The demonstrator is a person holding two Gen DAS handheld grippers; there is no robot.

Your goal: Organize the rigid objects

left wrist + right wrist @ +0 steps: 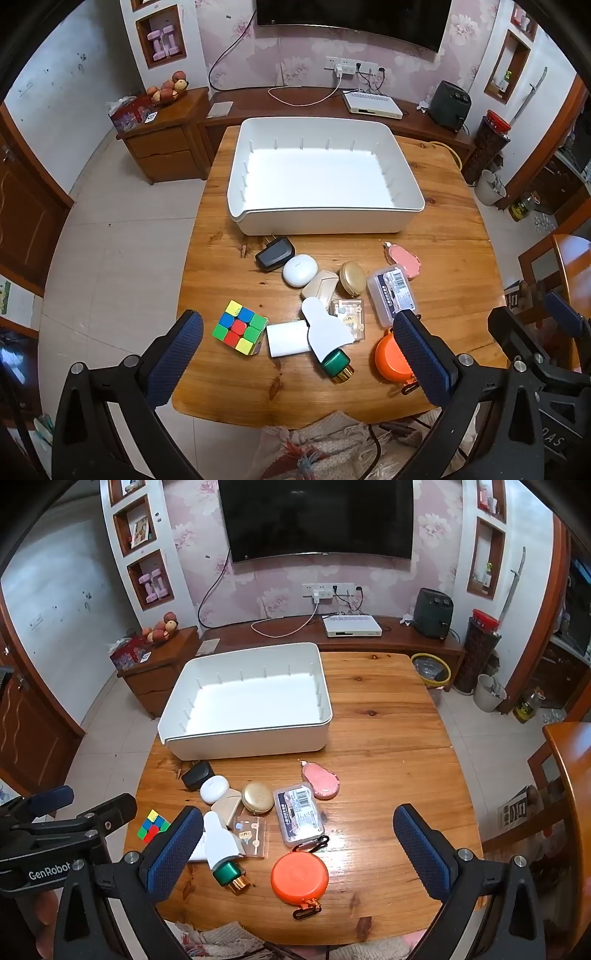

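Note:
An empty white bin (325, 218) (251, 738) stands at the back of the wooden table (443, 229) (388, 738). In front of it lie several small items: a Rubik's cube (240, 326) (152, 825), a black charger (275, 253), a white round case (300, 270), a gold compact (352, 277) (255, 792), a clear plastic box (393, 295) (298, 812), a pink tape dispenser (404, 258) (320, 780), an orange round case (388, 360) (299, 877) and a green-capped bottle (335, 363) (229, 873). My left gripper (299, 358) is open above the near items. My right gripper (299, 853) is open above the orange case.
A TV, a low wooden cabinet (369, 642) with a router and a dark appliance stand behind the table. A side cabinet (162, 140) with fruit is at the left. A woven cloth (325, 443) lies below the table's near edge. A second wooden table (569, 775) is at the right.

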